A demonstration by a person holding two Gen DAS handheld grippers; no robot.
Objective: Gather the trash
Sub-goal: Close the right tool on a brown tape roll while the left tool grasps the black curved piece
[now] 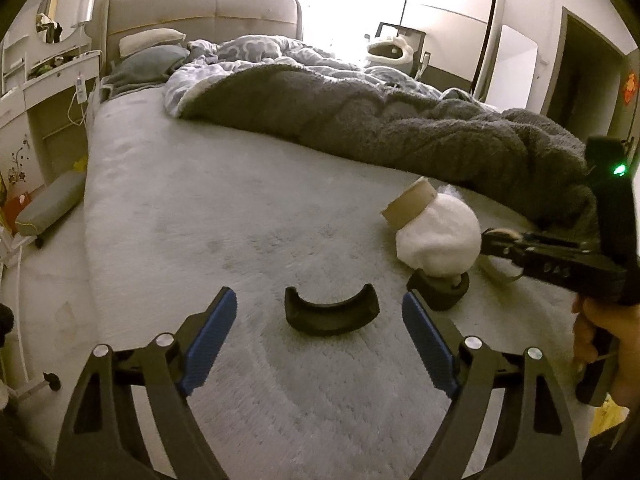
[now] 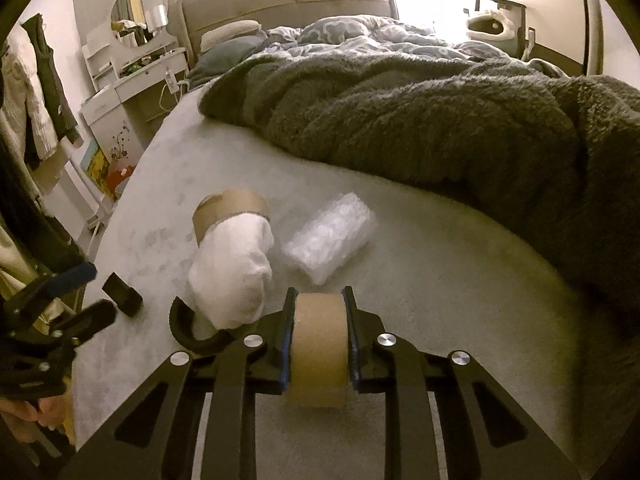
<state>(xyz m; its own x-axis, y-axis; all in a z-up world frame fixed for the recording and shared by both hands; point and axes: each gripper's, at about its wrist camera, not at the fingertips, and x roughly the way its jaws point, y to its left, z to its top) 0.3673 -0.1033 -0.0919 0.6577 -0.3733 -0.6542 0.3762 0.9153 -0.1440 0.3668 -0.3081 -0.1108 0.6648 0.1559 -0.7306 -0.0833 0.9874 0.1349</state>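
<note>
While left fingers (image 1: 320, 344) gape over the grey bed (image 1: 160, 208), right fingers (image 2: 319, 320) clamp a cardboard roll (image 2: 318, 348).

left gripper (image 1: 320, 336): we see black linkage arms, blue ribbed pads, silver pivot screws
right gripper (image 2: 319, 320): we see the same black build; green light, right edge of left view

The bed (image 1: 192, 216) carries a pale plush cover; straight ahead of the left tool's fingers lies a black curved piece (image 1: 331, 312); by the right tool's tip lie a second black curved piece (image 2: 192, 334), a bubble-wrap bundle (image 2: 328, 238), and beyond them a rumpled grey blanket (image 2: 420, 120).
</note>
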